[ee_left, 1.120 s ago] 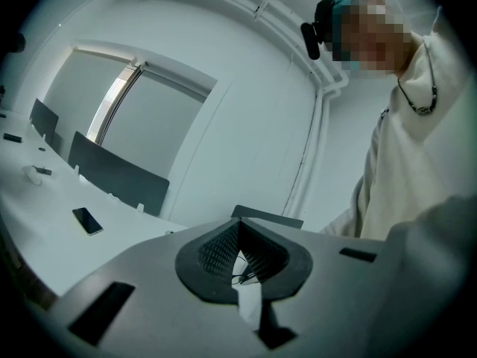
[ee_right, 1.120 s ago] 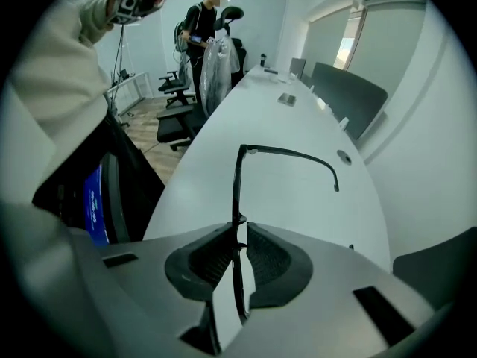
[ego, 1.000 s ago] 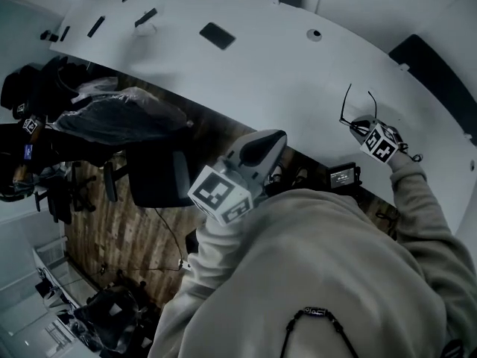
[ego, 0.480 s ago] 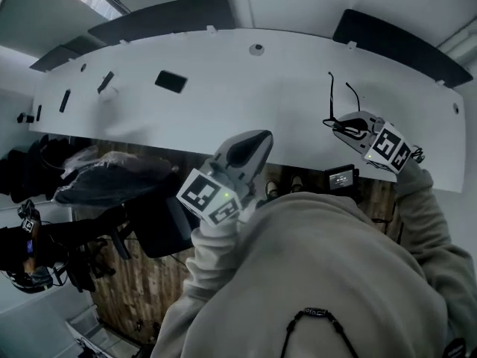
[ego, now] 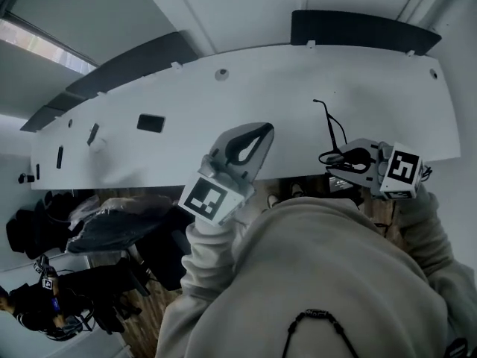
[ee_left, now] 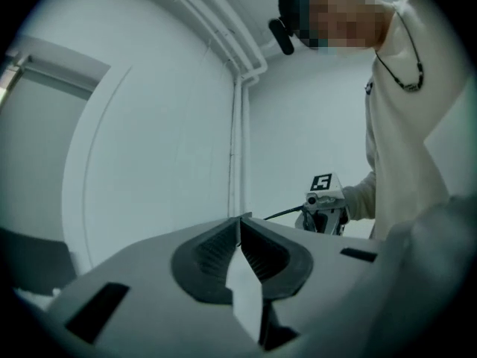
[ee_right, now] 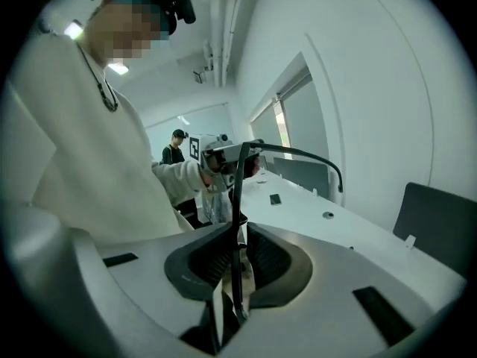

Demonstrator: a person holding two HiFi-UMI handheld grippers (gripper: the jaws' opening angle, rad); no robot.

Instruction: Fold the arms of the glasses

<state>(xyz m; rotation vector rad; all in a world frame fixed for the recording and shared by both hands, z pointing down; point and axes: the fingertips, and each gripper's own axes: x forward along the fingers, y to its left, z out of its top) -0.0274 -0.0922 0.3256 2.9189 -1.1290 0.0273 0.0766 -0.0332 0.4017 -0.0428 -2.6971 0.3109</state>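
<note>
Above long white desk (ego: 283, 95), glasses (ee_right: 238, 200) aloft

We see a long white tabletop (ego: 186, 136) by a white wall (ego: 246, 6), dark screens (ego: 358, 30) behind it, black chairs (ego: 158, 253) and a brown wood floor (ego: 139, 333).

Black glasses (ee_right: 236, 200); white surface (ego: 283, 88); grey left claw (ego: 265, 128) and right claw (ego: 332, 159), cubes (ego: 211, 198) patterned in black-and-white squares; cream sleeves (ego: 205, 256); black panel (ego: 358, 28).

surface: long white table (ego: 283, 88); on it: black slab (ego: 151, 122); dark bar (ego: 92, 133)
</note>
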